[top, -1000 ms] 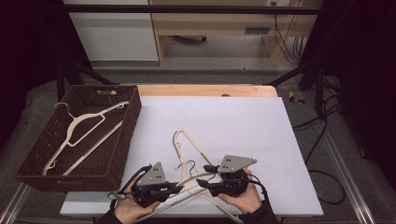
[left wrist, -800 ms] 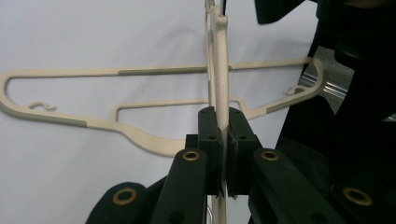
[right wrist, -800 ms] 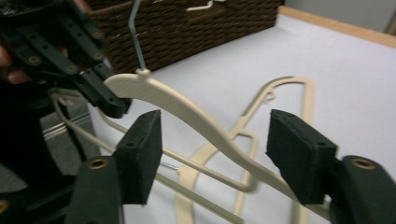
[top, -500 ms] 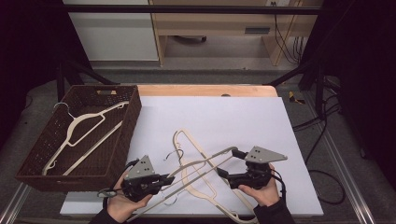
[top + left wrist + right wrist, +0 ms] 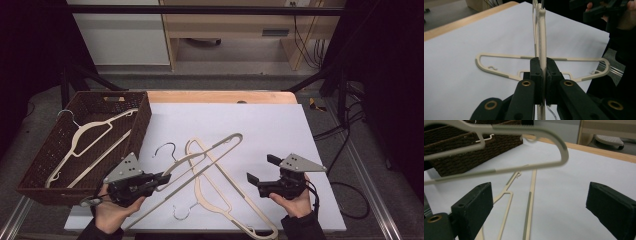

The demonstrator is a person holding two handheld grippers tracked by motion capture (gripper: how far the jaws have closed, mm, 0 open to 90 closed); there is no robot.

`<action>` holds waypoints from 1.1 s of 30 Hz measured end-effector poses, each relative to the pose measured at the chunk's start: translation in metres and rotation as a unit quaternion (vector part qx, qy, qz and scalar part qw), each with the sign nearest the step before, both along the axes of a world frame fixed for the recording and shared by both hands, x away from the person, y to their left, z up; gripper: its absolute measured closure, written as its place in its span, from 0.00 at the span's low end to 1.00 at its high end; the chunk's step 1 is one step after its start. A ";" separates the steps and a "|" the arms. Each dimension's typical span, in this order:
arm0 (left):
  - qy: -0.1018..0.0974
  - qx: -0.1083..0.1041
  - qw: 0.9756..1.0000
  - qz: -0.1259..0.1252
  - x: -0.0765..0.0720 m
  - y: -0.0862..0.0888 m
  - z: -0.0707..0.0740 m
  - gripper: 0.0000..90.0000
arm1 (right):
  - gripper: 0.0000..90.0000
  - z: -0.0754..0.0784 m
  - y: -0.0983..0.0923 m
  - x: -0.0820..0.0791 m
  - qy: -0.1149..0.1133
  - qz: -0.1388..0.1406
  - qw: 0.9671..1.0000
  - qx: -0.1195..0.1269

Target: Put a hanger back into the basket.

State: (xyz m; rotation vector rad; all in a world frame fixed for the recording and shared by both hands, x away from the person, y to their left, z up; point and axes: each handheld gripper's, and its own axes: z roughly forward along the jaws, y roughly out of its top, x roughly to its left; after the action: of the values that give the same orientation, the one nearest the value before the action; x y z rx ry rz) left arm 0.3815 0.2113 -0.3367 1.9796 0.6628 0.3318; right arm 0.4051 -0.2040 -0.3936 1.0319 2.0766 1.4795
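Lifted now, the hanger (image 5: 200, 159) slants from left gripper (image 5: 161, 178), clamped on it, toward the far right; right gripper (image 5: 260, 170) has just let go, jaws wide and bare.

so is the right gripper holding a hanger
No, the right gripper has open jaws with nothing between them, apart from both hangers.

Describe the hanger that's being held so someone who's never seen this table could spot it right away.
Start at the white tabletop, just right of the dark brown wicker basket. Two cream plastic hangers cross near the front edge. The held cream hanger is the raised one clamped in the left gripper, slanting toward the table's middle; the other cream hanger lies flat beneath it.
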 end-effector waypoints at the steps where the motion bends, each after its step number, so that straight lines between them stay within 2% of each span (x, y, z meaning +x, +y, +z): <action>1: -0.003 0.001 1.000 0.001 0.000 0.002 0.005 0.96 | 0.07 -0.002 0.000 0.001 0.002 -0.005 1.000 -0.001; 8: -0.024 -0.004 1.000 0.012 0.013 0.022 0.045 0.96 | 0.06 -0.004 -0.005 0.000 0.001 -0.011 1.000 -0.006; 13: -0.034 0.004 0.999 0.010 0.020 0.032 0.059 0.96 | 0.06 -0.004 -0.007 0.000 0.001 -0.014 1.000 -0.009; 18: -0.051 0.008 0.998 0.028 0.032 0.050 0.077 0.96 | 0.06 -0.003 -0.008 -0.001 0.000 -0.017 1.000 -0.009; 19: -0.051 0.008 0.998 0.028 0.032 0.050 0.077 0.96 | 0.06 -0.003 -0.008 -0.001 0.000 -0.017 1.000 -0.009; 25: -0.054 0.000 0.997 0.051 0.054 0.081 0.088 0.96 | 0.06 -0.002 -0.010 -0.001 -0.003 -0.021 1.000 -0.007; 27: -0.054 0.000 0.997 0.053 0.056 0.085 0.089 0.96 | 0.06 -0.003 -0.010 -0.001 -0.002 -0.021 1.000 -0.008; 28: -0.054 0.000 0.997 0.061 0.063 0.095 0.089 0.96 | 0.06 -0.003 -0.009 -0.001 -0.002 -0.021 1.000 -0.010; 32: -0.054 0.014 0.995 0.081 0.077 0.116 0.087 0.96 | 0.06 -0.003 -0.009 -0.001 -0.001 -0.017 1.000 -0.013; 33: -0.054 0.014 0.995 0.081 0.077 0.116 0.087 0.96 | 0.06 -0.003 -0.009 -0.001 -0.001 -0.017 1.000 -0.013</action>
State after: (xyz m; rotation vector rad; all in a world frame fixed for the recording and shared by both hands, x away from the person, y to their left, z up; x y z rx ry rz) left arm 0.4581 0.3269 -0.2493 1.9228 0.7536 0.5458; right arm 0.4045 -0.2133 -0.3969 1.0507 2.0619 1.4342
